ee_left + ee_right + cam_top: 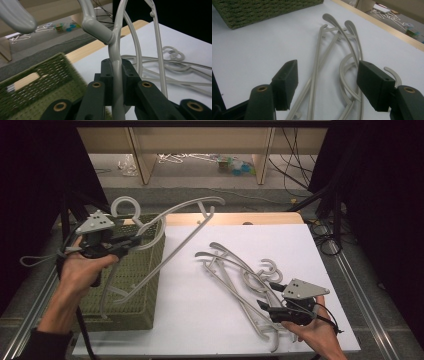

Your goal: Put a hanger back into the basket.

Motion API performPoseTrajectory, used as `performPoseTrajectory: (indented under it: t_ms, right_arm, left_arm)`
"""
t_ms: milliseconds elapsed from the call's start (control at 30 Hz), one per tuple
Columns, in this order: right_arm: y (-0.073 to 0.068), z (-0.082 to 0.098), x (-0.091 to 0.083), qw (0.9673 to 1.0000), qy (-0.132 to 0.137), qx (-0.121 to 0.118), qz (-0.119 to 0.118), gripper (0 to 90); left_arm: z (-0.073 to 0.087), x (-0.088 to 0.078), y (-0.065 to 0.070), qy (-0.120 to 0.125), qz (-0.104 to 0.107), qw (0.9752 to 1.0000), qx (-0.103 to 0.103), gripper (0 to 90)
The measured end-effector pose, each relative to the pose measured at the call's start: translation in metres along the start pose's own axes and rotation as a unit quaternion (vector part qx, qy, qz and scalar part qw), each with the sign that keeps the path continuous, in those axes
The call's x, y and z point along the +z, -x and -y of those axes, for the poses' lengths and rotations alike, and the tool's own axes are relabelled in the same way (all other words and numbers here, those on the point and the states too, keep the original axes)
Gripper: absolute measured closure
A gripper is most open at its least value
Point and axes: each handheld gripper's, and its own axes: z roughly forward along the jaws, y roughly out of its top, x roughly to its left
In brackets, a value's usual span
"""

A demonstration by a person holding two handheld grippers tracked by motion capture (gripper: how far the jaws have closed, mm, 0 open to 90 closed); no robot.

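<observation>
right gripper (263,306): at the near right of the table, held low over the white sheet (200,310); its jaws stand well apart with nothing pressed between the pads, seen plainly in the right gripper view (327,86), where the pile lies beyond and beneath them.
hanger pile (245,280): several grey hangers lie tangled flat on the sheet at right of centre, just beyond the right gripper; how many exactly I cannot tell, at least two or three by the hooks and arms.
basket (135,290): green woven basket at the near left, reaching off the sheet's left edge; at least one pale hanger seems to lie inside already, its bar showing against the weave.
left gripper (132,241): raised over the basket's far rim, jaws clamped tight on the stem of one hanger; the left gripper view (117,82) shows the grey rod squeezed between the pads.
held hanger (185,227): in the air, hook up at the far left, one arm slanting down over the basket, the other reaching right over the table.
progress: judged partly done; one hanger is on its way to the basket, the pile on the sheet is left to move.
</observation>
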Motion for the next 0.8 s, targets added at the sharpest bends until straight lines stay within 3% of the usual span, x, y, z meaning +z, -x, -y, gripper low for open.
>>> performPoseTrajectory:
  t_ms: [167,433,567,800]
  right_arm:
    - [0.002,0.003,0.002,1.0000,-0.004,0.007,-0.001,33.9]
    - [0.003,0.005,0.003,0.9998,-0.006,0.017,-0.005,32.0]
    - [0.005,0.006,0.003,0.9998,-0.006,0.021,-0.003,31.7]
    - [0.005,0.007,0.006,0.9995,-0.013,0.029,-0.003,25.6]
  left_arm:
    - [0.014,-0.008,-0.023,0.001,-0.027,0.9993,-0.026,81.7]
    - [0.034,-0.019,-0.057,0.006,-0.076,0.9965,-0.035,81.7]
    - [0.041,-0.023,-0.071,0.003,-0.095,0.9950,-0.028,81.7]
    - [0.056,-0.016,-0.088,-0.023,-0.124,0.9919,-0.006,81.7]
